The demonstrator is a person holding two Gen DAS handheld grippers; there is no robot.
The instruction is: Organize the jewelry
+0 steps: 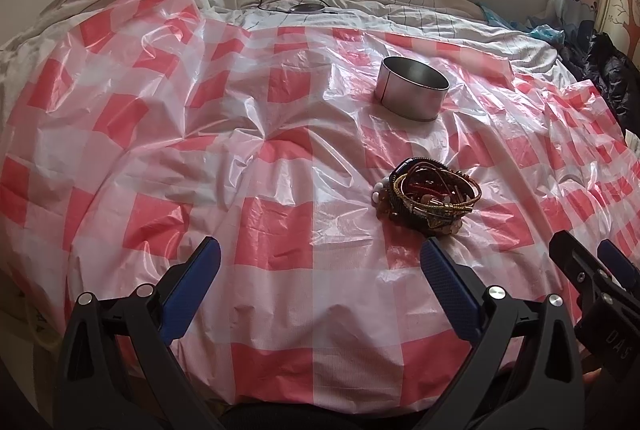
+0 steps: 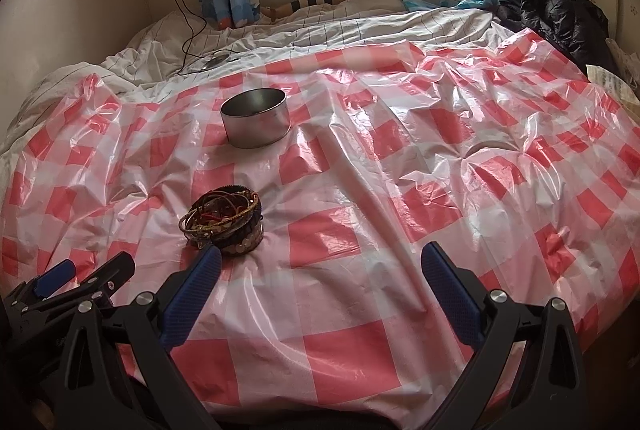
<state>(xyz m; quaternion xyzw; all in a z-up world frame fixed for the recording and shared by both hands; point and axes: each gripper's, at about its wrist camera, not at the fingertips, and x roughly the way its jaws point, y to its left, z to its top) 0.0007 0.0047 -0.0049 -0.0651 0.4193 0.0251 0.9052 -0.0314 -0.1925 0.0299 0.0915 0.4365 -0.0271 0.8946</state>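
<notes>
While both pairs of blue-padded fingers stand spread wide with nothing between them, neither tool has anything in its grasp. The left gripper [image 1: 320, 262] hangs above bare cloth [image 1: 280, 189], and its right pad [image 1: 444, 282] sits just short of the jewelry [image 1: 430, 195], which lies at about one o'clock from the jaws. The right gripper [image 2: 320, 266] mirrors this: its left pad [image 2: 200, 278] is just beside the same jewelry [image 2: 224, 224], at about eleven o'clock from its own gap. Each tool shows at the other's lower edge, so the two hang side by side with the heap roughly between them and a little ahead. That reads as a ready stance, jaws released to their fullest so that either can drop over the tangle.

Bangles, cords and beaded bands are stacked in one round clump, looped through each other, so lifting one piece may drag the rest.

Beyond the heap, at twelve o'clock from it, stands the tin [image 1: 412, 85], open side up, well apart from the heap and seemingly empty. It is likely the place the pieces are meant to go, set within reach on the checked plastic that keeps small items off the bedding [image 1: 360, 9].

Further out, at the head of the bed, a cable [image 2: 188, 29] runs from a wall socket to a small round device on the sheet.
</notes>
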